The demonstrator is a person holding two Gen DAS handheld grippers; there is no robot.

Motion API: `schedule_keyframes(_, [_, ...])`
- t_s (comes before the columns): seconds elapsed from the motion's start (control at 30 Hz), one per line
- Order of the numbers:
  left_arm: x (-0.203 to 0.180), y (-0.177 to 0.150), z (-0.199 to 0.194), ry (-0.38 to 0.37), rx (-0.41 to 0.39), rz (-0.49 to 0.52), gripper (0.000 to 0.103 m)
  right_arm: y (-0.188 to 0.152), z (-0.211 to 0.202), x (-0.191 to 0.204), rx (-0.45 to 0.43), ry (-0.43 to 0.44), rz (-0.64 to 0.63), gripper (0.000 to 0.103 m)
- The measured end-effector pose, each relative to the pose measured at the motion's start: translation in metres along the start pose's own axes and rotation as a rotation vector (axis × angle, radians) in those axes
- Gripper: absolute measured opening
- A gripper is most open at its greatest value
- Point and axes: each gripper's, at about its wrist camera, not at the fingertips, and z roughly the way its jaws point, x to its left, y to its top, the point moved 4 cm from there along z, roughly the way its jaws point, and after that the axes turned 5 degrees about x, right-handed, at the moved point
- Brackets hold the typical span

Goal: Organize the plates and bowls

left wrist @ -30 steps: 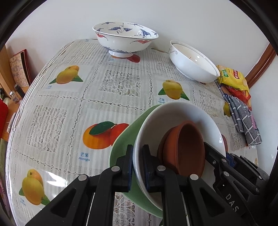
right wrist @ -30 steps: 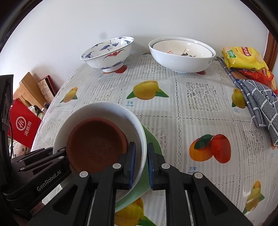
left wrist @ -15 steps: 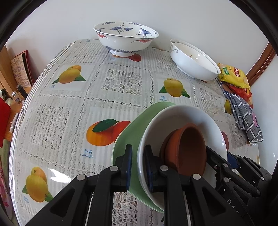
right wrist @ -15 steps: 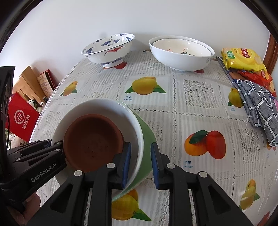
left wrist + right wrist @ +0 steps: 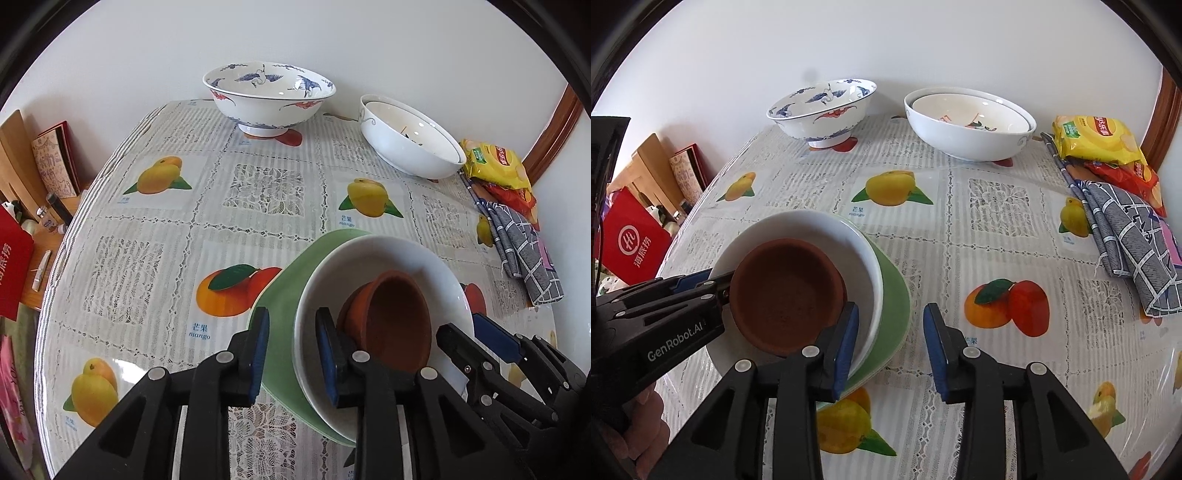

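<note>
A terracotta bowl sits in a white bowl on a green plate, stacked on the fruit-print tablecloth. My left gripper straddles the stack's near-left rim and its jaws are opening; a gap shows beside the pads. On the opposite side my right gripper spans the white bowl's and plate's edge, jaws also opening, with the outer pad well off the plate. Each gripper's black fingers show at the far side of the stack in the other view.
A blue-and-white crane bowl and two nested white bowls stand by the back wall. Snack bags and a grey checked cloth lie at the right. A red bag stands beyond the left table edge.
Both grippers' jaws have spread apart from the rims they were pinching. The stack now rests on the table, and neither hand has shifted much.
</note>
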Motion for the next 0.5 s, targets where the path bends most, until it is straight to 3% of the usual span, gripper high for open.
schedule_keyframes(0.37, [-0.001, -0.017, -0.034, -0.017, -0.038, 0.001, 0.026, -0.012, -0.028, -0.001, -0.032, 0.027, 0.012, 0.036])
schedule_keyframes(0.5, [-0.009, -0.028, -0.056, -0.039, -0.065, 0.024, 0.033, -0.024, -0.047, -0.005, -0.052, 0.019, 0.028, 0.036])
